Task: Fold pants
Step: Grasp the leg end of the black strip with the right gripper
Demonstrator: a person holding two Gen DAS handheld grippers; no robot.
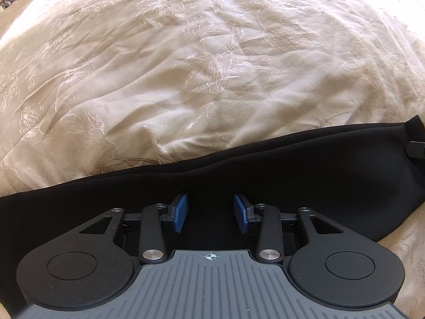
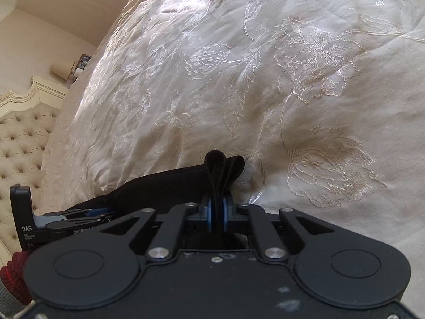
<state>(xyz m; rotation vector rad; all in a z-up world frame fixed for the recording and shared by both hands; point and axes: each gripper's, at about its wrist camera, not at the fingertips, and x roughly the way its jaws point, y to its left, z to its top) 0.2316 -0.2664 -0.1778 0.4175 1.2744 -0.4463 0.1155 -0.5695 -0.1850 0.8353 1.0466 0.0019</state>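
Observation:
Black pants (image 1: 265, 170) lie in a long band across the cream embroidered bedspread (image 1: 186, 66). My left gripper (image 1: 211, 212) is open, its blue pads (image 1: 181, 211) spread just above the black cloth, holding nothing. My right gripper (image 2: 217, 214) is shut on a bunched end of the pants (image 2: 223, 164), whose folds stick up past the pads. The rest of the pants (image 2: 148, 186) trail left from it towards the left gripper (image 2: 79, 216), seen at the left edge. The right gripper's tip (image 1: 417, 148) shows at the far right of the left wrist view.
The bedspread (image 2: 265, 79) fills most of both views. A tufted cream headboard (image 2: 21, 138) stands at the far left of the right wrist view, with a lamp (image 2: 62, 70) beyond it. A red knitted sleeve cuff (image 2: 13, 268) shows at the lower left.

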